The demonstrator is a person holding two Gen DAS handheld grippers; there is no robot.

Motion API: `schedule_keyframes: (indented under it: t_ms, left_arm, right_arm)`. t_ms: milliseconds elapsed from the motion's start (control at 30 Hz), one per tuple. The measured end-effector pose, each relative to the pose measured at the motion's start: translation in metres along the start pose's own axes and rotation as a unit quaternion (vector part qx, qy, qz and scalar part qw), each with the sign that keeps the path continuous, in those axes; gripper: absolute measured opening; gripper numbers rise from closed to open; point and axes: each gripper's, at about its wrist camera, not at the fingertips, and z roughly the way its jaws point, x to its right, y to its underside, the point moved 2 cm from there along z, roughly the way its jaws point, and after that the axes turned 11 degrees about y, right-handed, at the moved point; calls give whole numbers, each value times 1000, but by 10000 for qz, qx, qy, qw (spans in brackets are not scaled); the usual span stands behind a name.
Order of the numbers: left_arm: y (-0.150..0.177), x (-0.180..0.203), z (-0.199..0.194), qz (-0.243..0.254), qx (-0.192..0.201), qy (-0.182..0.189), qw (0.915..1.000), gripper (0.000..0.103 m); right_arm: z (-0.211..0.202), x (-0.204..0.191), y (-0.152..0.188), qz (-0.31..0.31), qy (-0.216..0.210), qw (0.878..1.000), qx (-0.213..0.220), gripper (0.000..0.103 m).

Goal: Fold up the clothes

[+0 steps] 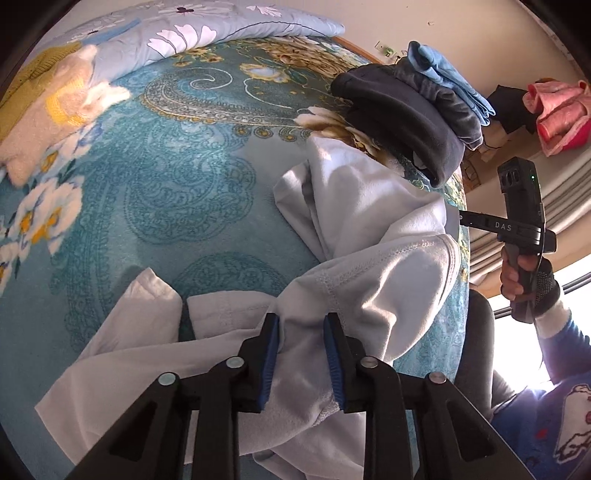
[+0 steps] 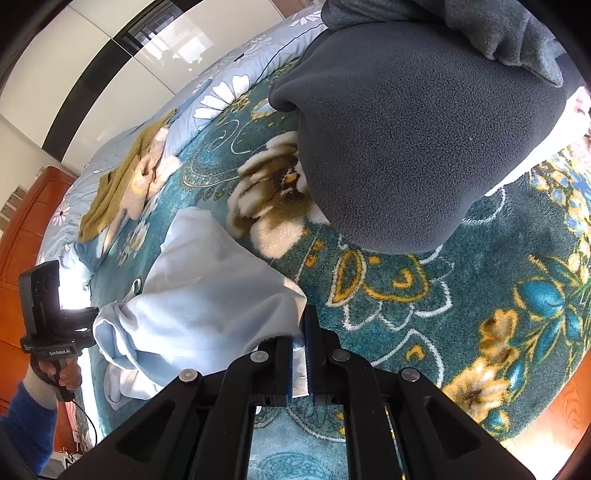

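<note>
A pale blue garment (image 1: 369,229) lies crumpled on the teal patterned bedspread (image 1: 166,192). A thick bunch of it sits between the blue pads of my left gripper (image 1: 302,321), which is shut on it. In the right wrist view the same garment (image 2: 207,295) stretches leftward from my right gripper (image 2: 297,332), whose jaws are nearly together, pinching a corner. The right gripper's body (image 1: 521,206) shows at the bed's edge in a hand, its fingertips hidden behind the cloth. A folded stack topped by dark fleece (image 2: 399,147) lies just beyond.
The folded stack (image 1: 406,122) carries grey and light blue pieces on top. A yellow-and-cream knit (image 1: 44,110) and a floral quilt (image 1: 207,33) lie at the far side. Pink cloth (image 1: 557,114) hangs off-bed at the right. A wooden wardrobe (image 2: 22,229) stands at the left.
</note>
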Motion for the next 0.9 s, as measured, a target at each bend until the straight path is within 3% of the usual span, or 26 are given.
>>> schedule_keyframes:
  t_ms: [67, 200, 300, 433, 633, 700, 900]
  left_arm:
    - [5, 2, -9, -74, 249, 22, 9997, 13]
    - [20, 12, -35, -146, 893, 59, 9959, 10]
    - [26, 18, -62, -197, 1516, -41, 9882, 9]
    - [29, 20, -105, -374, 2415, -211, 9694, 9]
    - [23, 15, -176, -416, 3402, -648, 9372, 5]
    - [21, 11, -189, -449, 3568, -706, 9304, 4]
    - [35, 16, -218, -437, 4007, -974, 9100, 0]
  right_arm:
    - [-3, -1, 0, -1, -17, 10000, 41, 6]
    - [-9, -3, -1, -2, -50, 9999, 124, 6]
    - [-13, -5, -2, -3, -75, 9998, 187, 6]
    - [-33, -20, -15, -182, -219, 9983, 500, 6]
    - [-72, -62, -51, -688, -525, 9910, 1026, 5]
    - [-84, -76, -64, -787, -753, 9877, 1119, 5]
    - [-98, -102, -70, -1149, -678, 9827, 1286, 5]
